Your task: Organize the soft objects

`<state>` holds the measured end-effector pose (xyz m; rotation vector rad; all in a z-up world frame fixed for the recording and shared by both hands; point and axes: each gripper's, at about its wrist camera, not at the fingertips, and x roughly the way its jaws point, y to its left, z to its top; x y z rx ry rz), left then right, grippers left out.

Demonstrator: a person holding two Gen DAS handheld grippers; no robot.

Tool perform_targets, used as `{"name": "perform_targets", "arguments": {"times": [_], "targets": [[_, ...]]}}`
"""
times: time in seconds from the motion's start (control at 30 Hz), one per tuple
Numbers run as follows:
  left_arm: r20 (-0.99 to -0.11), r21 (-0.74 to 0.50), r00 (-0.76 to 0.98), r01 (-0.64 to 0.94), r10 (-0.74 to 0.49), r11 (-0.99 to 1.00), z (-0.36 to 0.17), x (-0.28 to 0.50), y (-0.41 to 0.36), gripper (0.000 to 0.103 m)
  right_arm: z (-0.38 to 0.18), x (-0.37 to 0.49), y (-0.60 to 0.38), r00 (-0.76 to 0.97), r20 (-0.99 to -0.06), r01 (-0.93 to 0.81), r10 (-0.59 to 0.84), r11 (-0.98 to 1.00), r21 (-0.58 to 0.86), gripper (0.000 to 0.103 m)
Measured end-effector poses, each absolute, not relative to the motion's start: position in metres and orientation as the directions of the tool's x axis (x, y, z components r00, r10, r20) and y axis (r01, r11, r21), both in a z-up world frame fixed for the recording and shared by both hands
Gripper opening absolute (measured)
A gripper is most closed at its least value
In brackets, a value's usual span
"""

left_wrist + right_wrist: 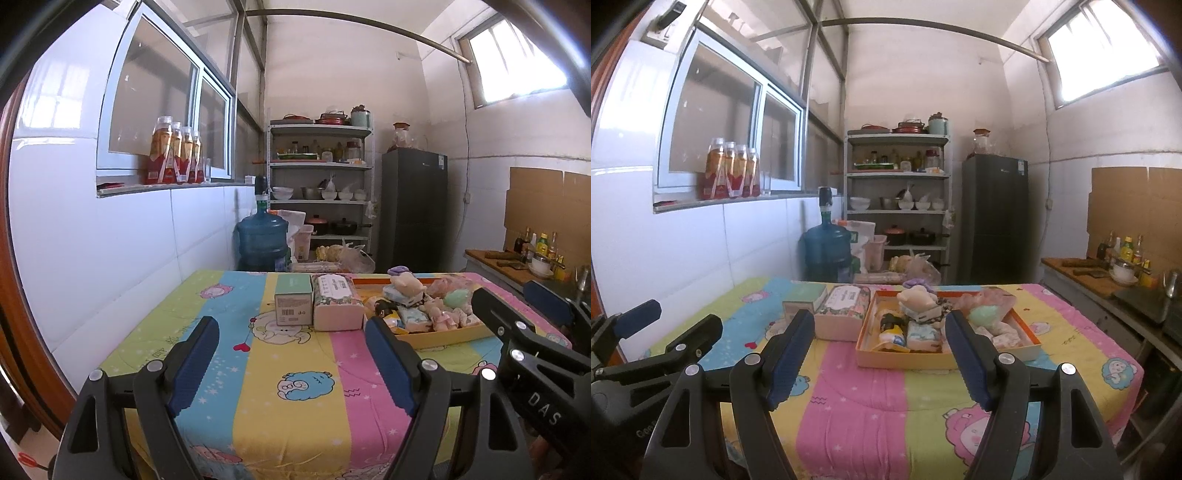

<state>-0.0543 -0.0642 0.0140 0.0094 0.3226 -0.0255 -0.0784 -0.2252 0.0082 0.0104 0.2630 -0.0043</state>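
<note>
Soft toys [919,301] lie heaped in the orange tray [905,360], beside the tissue pack [844,310]. Both the left gripper [291,332] and right gripper [879,328] gape empty short of the tray; a careless grab could likely topple the heap.

The right finger [967,354] hides part of the tray [871,363] and its soft toys [916,301]. The toys overlap, so their kinds are unclear. Print on the tissue pack [334,286] is too small to read. The quilt [258,369] runs off the bottom edge.
</note>
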Motion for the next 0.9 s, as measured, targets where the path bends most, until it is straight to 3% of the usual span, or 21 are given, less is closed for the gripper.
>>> {"name": "perform_targets", "arguments": {"times": [0.9], "targets": [[-0.319,0.005,0.947,0.035,-0.032,0.999,0.0135,-0.0565,-0.0646,0.082,0.0101,-0.0807,-0.222,0.966,-0.259,0.005,-0.003,1.0,0.007,0.075]]}}
